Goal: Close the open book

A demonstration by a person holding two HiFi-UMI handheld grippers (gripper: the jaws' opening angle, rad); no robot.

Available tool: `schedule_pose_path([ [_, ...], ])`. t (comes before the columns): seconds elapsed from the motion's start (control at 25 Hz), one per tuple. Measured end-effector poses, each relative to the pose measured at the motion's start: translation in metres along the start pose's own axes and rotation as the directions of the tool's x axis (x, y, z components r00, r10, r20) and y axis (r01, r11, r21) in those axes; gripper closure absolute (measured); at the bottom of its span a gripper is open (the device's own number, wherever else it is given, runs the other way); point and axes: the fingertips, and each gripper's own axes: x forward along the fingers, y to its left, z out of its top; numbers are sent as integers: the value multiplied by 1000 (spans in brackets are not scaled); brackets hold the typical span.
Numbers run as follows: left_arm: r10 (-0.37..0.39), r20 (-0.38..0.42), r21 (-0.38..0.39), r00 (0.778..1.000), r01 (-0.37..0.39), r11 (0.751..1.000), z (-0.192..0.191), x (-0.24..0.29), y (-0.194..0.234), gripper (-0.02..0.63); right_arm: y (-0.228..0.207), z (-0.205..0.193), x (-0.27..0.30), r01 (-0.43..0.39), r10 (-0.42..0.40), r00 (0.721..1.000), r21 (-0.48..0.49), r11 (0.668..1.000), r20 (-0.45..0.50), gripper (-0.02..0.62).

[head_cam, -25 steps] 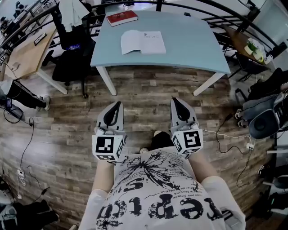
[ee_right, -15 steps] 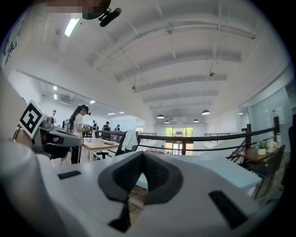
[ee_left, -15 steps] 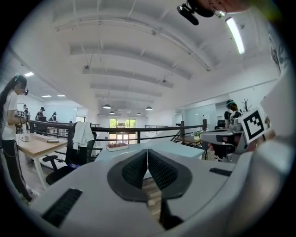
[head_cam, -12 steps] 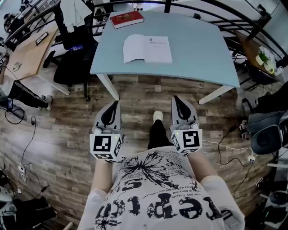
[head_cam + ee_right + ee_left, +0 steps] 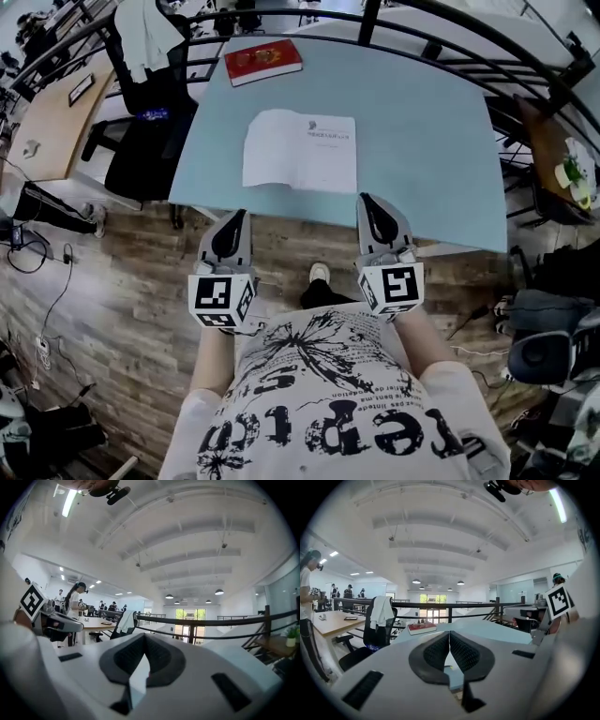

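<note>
An open white book (image 5: 301, 151) lies flat on the pale blue table (image 5: 422, 141), near its front middle. My left gripper (image 5: 233, 225) is shut and empty, its tips at the table's near edge, left of the book's front. My right gripper (image 5: 374, 206) is shut too, with nothing held, its tips just over the near edge, right of the book. From the left gripper view the shut left gripper (image 5: 449, 634) points level across the table (image 5: 487, 631). The right gripper view looks along the shut right gripper (image 5: 144, 637); the book is hidden there.
A closed red book (image 5: 263, 60) lies at the table's far left corner, also seen as the red book (image 5: 422, 627). A black chair (image 5: 150, 131) with a white cloth stands left of the table. A dark railing (image 5: 450, 47) runs behind it. Cables lie on the wooden floor (image 5: 103, 300).
Both grippers have travelled forward from over the floor to the table's near edge, staying shut. The table and open book now sit much closer in the head view.
</note>
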Motion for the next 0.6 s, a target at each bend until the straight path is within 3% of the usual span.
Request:
schedule_pose_path([
  [0.28,32,-40,-39,999,-34,999,6,81,2,588,-56,-16,69,-47,48,998,26,999,-43,586],
  [0.6,42,-135,-70,990,-51,996,-17,113,16,588,-59,-49,106,-86,94,986,60,994,-136,586],
])
